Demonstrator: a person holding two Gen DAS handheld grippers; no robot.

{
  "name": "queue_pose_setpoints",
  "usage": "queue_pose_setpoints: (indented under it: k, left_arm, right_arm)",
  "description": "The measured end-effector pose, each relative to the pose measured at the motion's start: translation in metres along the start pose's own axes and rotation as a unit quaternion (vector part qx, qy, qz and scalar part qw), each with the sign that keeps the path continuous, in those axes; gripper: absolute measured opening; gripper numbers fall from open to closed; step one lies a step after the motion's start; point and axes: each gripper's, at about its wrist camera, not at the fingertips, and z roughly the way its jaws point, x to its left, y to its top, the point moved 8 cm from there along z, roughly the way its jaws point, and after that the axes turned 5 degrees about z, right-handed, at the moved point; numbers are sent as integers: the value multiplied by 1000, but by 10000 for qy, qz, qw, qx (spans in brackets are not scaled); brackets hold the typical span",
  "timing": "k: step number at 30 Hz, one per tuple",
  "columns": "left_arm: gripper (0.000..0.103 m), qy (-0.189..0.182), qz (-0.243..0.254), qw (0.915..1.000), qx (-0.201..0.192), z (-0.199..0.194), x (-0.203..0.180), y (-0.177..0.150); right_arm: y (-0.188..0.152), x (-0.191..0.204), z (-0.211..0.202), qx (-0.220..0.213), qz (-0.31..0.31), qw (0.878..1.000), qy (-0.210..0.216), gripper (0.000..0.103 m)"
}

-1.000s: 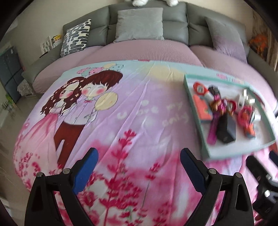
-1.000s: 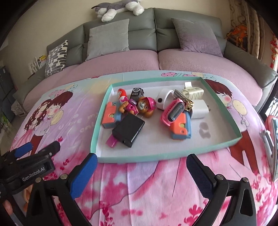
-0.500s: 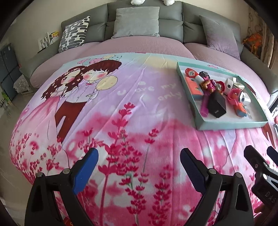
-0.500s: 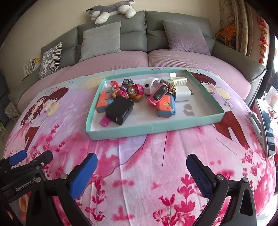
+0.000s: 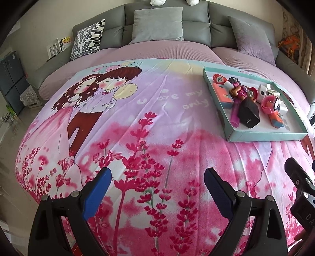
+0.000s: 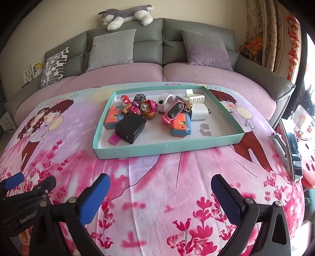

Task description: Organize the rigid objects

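A: What's nearest?

B: Both tongs, spread wide with nothing between the blue pads. The left gripper [image 5: 157,179] hangs over the pink flowered blanket [image 5: 149,137]; the right gripper [image 6: 160,186] does the same, with the left one's black frame showing at its lower left.

A: And the things to sort?

B: All in the teal tray [image 6: 167,146], straight ahead of the right gripper and ahead and well to the right of the left one. Nearest the tongs in it lies a black charger block [image 6: 131,128] with a pink stick [image 6: 113,139] poking out from under it. To the right sits an orange-and-blue toy [image 6: 181,125] with a pink watch [image 6: 173,112] leaning on it.

A: Further back?

B: An orange block [image 6: 112,117] on the left, a toy pup [image 6: 148,107] in the middle, a white charger [image 6: 199,112] and a white band [image 6: 164,102] behind. Beyond the tray, a grey sofa [image 6: 163,39] with cushions, and a plush dog [image 6: 128,15] on top.
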Motion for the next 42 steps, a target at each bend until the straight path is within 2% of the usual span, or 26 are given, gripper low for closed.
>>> queue_pose_setpoints:
  k: [11, 21, 42]
  left_arm:
    - [95, 23, -125, 9999, 86, 4, 7, -2]
    - [95, 201, 27, 9998, 65, 3, 4, -1]
    - [95, 282, 73, 9995, 114, 5, 5, -3]
  right_arm:
    - [-1, -3, 1, 27, 50, 10000, -30, 103]
    - [-2, -4, 4, 87, 59, 9999, -33, 103]
    - [-5, -3, 9, 199, 14, 9998, -65, 103]
